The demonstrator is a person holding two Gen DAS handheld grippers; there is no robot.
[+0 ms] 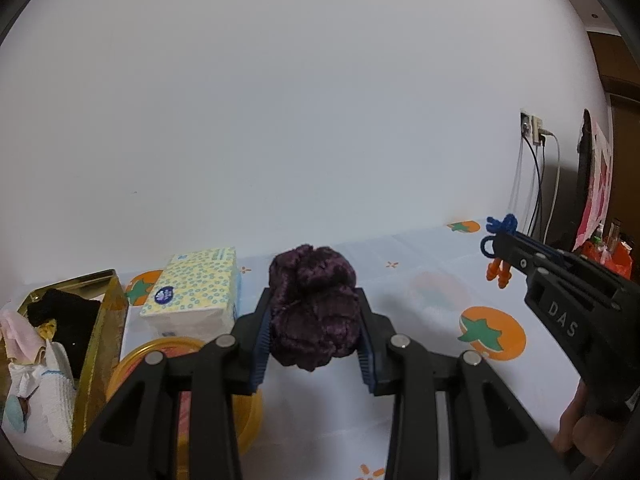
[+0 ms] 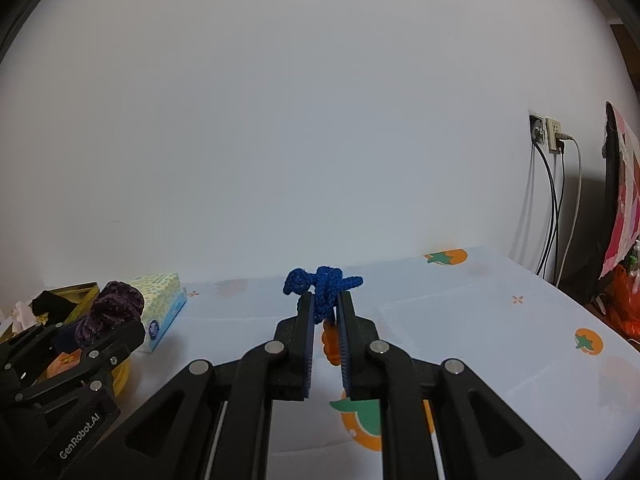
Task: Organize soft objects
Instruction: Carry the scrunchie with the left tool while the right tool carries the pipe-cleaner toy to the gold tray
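We have both grippers loaded. Our left gripper (image 1: 314,334) is clamped on a purple velvet scrunchie (image 1: 314,308), held clear above the table (image 1: 420,280). Our right gripper (image 2: 324,308) is nearly shut on a blue crocheted piece (image 2: 322,286) with small orange parts (image 1: 499,274) dangling below it, also off the table.

In our judgement the step in hand is carrying both soft things to the gold tin (image 1: 100,320) at the far left, which already holds black, pink and white fabrics. To do it well we should keep both grips firm, bring the scrunchie over the tin's open top first, since the left gripper is nearer, and lower it before letting go so it does not bounce out. The right gripper should wait to the right so the two do not collide over the narrow opening.

The left wrist view shows the tin's contents, the yellow round lid (image 1: 184,384) beneath the gripper and the orange danglers. The right wrist view hides most of these, but shows the tissue box (image 2: 162,308) just right of the tin and the open stretch of table on the right.
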